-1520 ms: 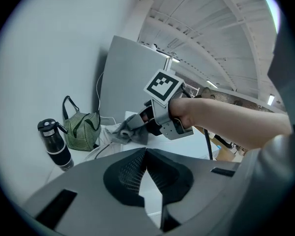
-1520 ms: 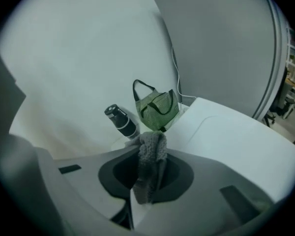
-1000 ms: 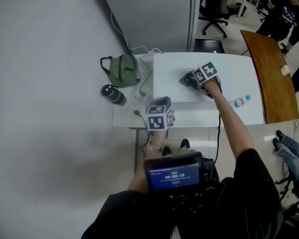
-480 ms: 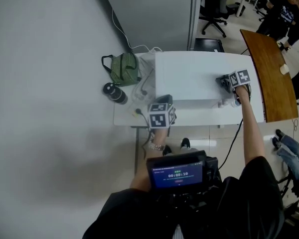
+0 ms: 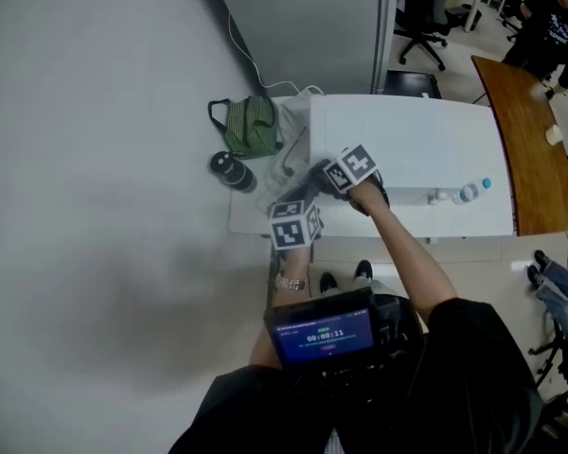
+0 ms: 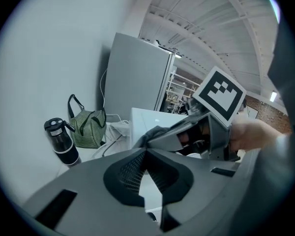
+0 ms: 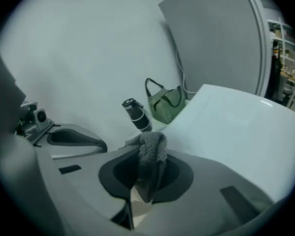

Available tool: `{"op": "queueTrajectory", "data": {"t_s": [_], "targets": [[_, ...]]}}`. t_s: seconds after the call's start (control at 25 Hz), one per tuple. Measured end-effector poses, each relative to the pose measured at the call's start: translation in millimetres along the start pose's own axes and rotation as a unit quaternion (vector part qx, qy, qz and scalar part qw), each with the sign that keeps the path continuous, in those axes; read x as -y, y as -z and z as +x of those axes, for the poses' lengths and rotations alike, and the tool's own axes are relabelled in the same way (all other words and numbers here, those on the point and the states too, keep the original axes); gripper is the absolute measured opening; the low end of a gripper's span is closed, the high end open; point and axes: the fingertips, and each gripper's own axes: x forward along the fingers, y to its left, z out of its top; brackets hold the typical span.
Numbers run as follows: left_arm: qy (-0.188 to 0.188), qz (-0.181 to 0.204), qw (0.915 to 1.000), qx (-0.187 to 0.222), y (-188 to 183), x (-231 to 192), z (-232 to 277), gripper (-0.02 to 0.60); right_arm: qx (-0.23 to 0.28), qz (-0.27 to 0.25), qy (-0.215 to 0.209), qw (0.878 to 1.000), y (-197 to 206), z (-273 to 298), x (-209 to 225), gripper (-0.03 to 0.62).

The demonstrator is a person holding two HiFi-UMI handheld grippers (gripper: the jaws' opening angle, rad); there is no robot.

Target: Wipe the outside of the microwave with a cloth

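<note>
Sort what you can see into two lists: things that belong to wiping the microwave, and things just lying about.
For the job:
microwave
grey cloth
right gripper, shut on the cloth

Lying about:
green striped bag
black flask
white cables
small blue-capped bottle

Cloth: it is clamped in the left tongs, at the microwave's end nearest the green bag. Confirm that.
Not quite. The cloth is clamped in the right tongs, not the left, as the right gripper view shows. The left tongs are shut on nothing. The rest stands: it is at the microwave's end nearest the green bag.
</note>
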Motion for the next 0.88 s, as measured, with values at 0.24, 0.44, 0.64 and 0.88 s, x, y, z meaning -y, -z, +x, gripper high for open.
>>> {"op": "queueTrajectory", "data": {"t_s": [0.24,0.44,0.64,0.88], "targets": [[-0.005,-0.003,0.9999,-0.009,8.9,-10.0,-2.4,0.0,-0.042,-0.023,0.04,0.998,19.3,8.0,13.3,0.038],[0.026,0.002,0.9995,-0.02,12.2,10.9,16.6,0.0,-0.021,0.022,0.086,0.996,56.8,-48.4,73.6,0.038],[0.071,0.022,0.997,-0.024,5.4,51.0,39.3,0.0,0.006,0.105,0.146,0.984,119.8,-124.7,145.0,0.038],[0.108,0.048,0.9923,-0.036,7.5,87.8,57.7,0.0,0.042,0.186,0.239,0.952,178.5,-209.7,206.8,0.039]]}}
